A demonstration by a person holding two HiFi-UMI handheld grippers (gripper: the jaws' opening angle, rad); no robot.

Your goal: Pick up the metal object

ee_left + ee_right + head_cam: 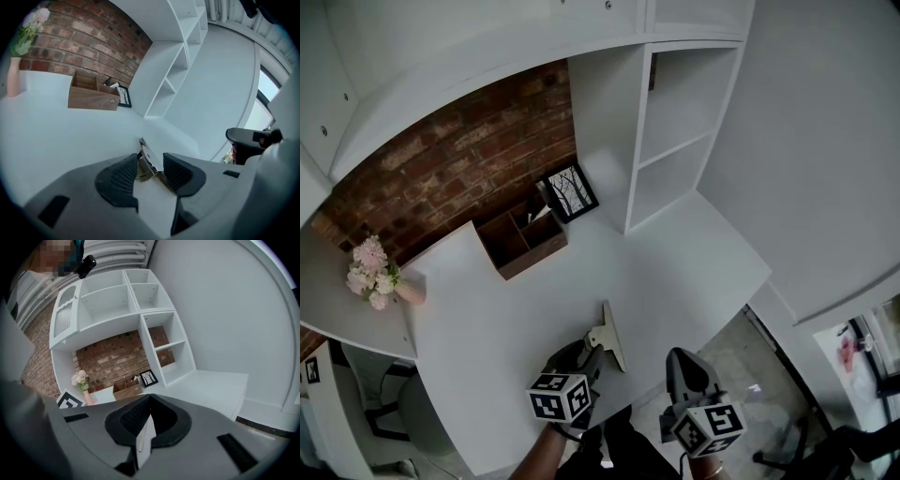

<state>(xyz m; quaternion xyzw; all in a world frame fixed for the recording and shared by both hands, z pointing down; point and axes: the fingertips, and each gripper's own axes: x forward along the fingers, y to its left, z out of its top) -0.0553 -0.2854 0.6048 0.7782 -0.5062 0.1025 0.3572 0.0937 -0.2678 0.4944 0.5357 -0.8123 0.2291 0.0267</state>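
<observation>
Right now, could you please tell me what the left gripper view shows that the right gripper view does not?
Only the left gripper view shows the metal object, lying on the white desk in the gap between the open jaws of the left gripper. Only the right gripper view shows the right gripper, shut with nothing in it, and the upper shelf compartments. Both show the wooden box, the framed picture, the flowers and the brick wall.

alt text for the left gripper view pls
The left gripper has its fingers open, with a small metal object showing in the gap between them, lying on a white desk. Behind, a wooden box and a framed picture sit by a brick wall.
</observation>
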